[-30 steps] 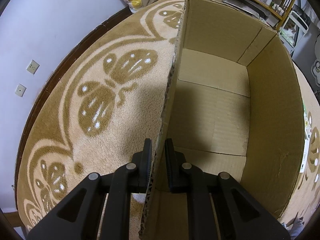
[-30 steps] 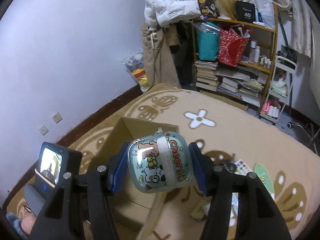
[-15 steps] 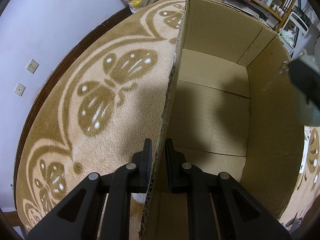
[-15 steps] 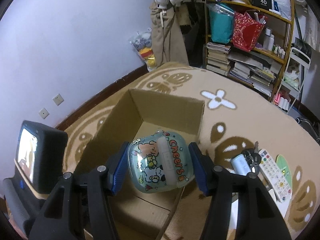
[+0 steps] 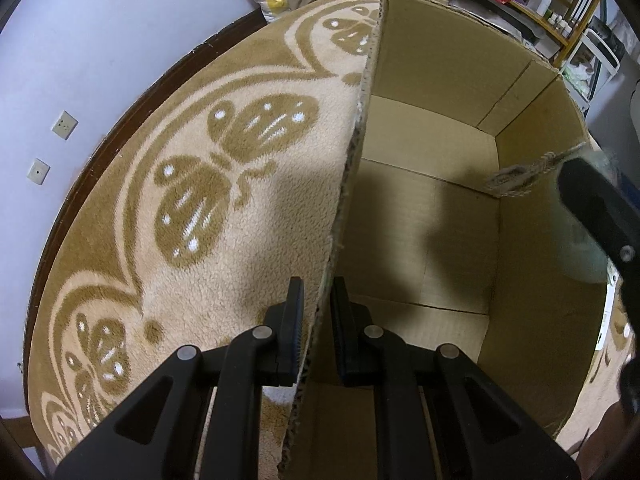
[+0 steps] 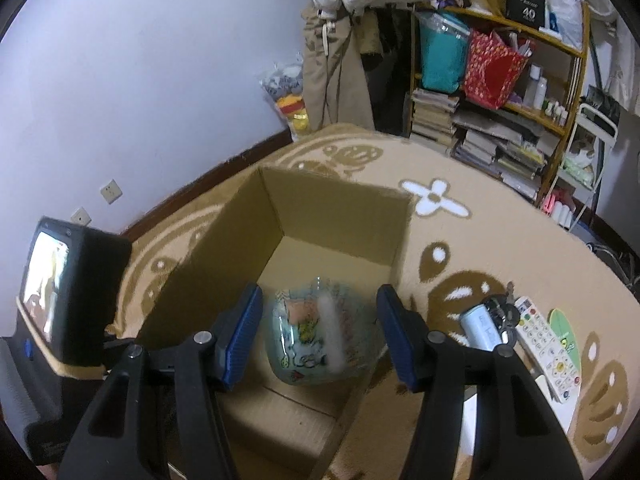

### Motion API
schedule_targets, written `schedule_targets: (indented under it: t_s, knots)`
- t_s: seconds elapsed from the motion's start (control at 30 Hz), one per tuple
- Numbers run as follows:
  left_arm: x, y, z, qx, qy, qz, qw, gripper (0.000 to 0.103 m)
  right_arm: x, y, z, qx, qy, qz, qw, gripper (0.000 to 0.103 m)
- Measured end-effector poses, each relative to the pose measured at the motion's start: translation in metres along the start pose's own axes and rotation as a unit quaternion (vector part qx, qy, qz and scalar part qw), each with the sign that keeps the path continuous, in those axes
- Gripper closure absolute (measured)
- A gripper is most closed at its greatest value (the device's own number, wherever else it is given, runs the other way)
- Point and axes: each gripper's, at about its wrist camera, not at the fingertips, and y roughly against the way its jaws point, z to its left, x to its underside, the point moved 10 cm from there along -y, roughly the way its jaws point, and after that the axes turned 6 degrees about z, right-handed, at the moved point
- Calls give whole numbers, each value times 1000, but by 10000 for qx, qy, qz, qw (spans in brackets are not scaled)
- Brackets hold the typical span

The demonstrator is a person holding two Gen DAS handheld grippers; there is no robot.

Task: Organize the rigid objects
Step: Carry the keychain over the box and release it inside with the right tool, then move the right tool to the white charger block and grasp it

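Left wrist view: left gripper (image 5: 316, 312) clenched on the near wall of the cardboard box (image 5: 432, 216), one finger outside, one inside.
Right wrist view shows the right gripper (image 6: 320, 332) released, its blue pads (image 6: 240, 332) standing clear of a blurred, cartoon-printed round case (image 6: 320, 340) between them, over the box's open interior. Beside the box on the tan butterfly-patterned carpet (image 6: 480, 224) lie a remote control (image 6: 544, 344), keys (image 6: 500, 308) and a pale blue cylinder (image 6: 480, 328). A cluttered bookshelf (image 6: 500, 120) stands against the far wall.
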Motion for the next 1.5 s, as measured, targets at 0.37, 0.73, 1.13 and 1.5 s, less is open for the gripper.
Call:
schedule_targets:
  t_s: [0.37,0.73,1.13,1.5]
  knots:
    - [1,-1,1,-66,29,29,10000,91,-4,33,-39,259,-185,-265,9991,2]
    - [2,-1,1,-96,13,25,9999,91,33,27,-107,605,-508,50,9969,1]
    - [2,-3,3,-41,87,56,9999,90,71,4,-138,638,-952,324,9929,1]
    - [2,-2,2,-46,67,46,10000,91,102,-31,-148,511,-902,682,9923,21]
